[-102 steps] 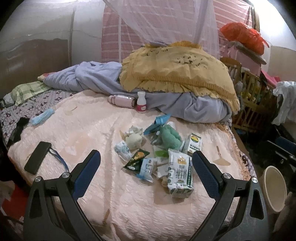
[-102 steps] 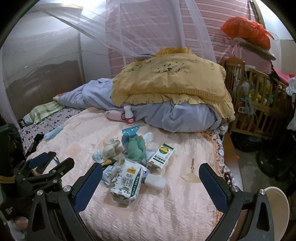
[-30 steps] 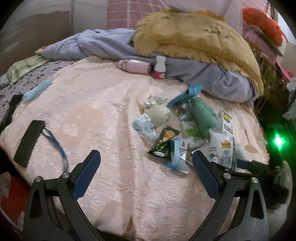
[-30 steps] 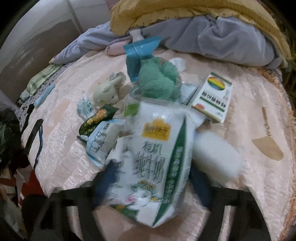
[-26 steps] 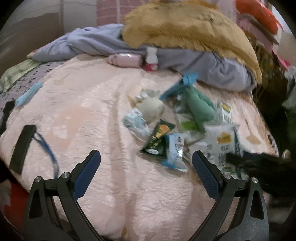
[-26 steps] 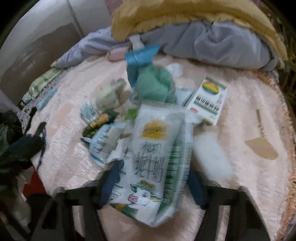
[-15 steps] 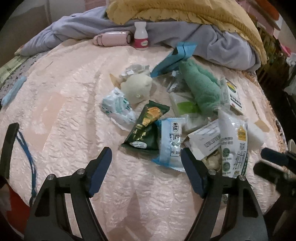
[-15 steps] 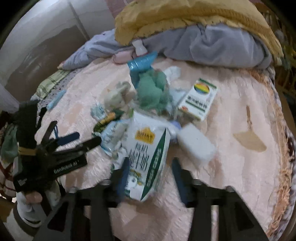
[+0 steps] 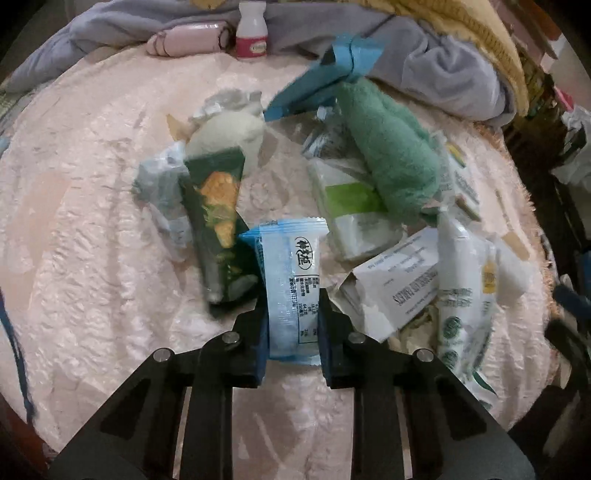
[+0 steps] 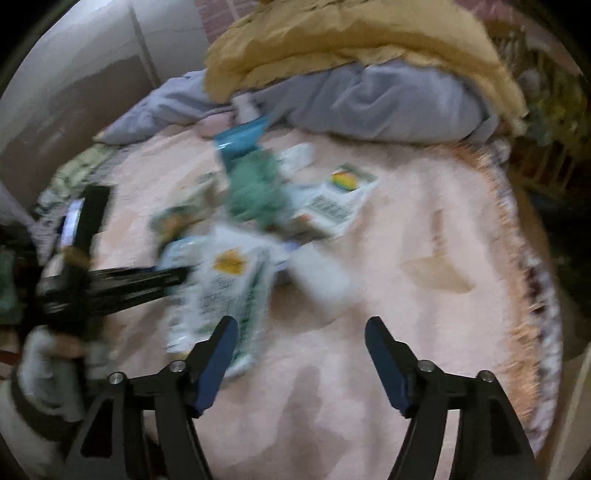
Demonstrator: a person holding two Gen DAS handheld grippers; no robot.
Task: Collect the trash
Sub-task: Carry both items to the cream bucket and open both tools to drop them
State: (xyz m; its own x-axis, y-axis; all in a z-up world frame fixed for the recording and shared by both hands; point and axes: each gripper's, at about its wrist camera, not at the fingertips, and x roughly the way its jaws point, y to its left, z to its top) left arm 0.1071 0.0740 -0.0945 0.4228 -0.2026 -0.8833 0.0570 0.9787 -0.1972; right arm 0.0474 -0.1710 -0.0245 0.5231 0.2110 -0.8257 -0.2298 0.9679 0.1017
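Observation:
A pile of trash lies on the pink bedspread (image 9: 92, 258). My left gripper (image 9: 291, 314) is shut on a light blue snack wrapper (image 9: 293, 273), its near end between the jaws. Beside it lie a dark green snack packet (image 9: 218, 218), a white torn carton (image 9: 399, 280) and a white-green milk bag (image 9: 461, 295). In the blurred right wrist view my right gripper (image 10: 301, 339) is open and empty, just right of the milk bag (image 10: 225, 284), above bare bedspread.
A green towel (image 9: 388, 151), a blue bag (image 9: 332, 74), a cream plush toy (image 9: 225, 133) and a medicine box (image 10: 340, 199) lie in the pile. A small bottle (image 9: 252, 29) and grey and yellow bedding (image 10: 369, 85) are behind. The bed edge (image 10: 532, 295) is at right.
My left gripper moved forward and closed on the blue wrapper. My right gripper let go of the milk bag, opened and pulled back to the right.

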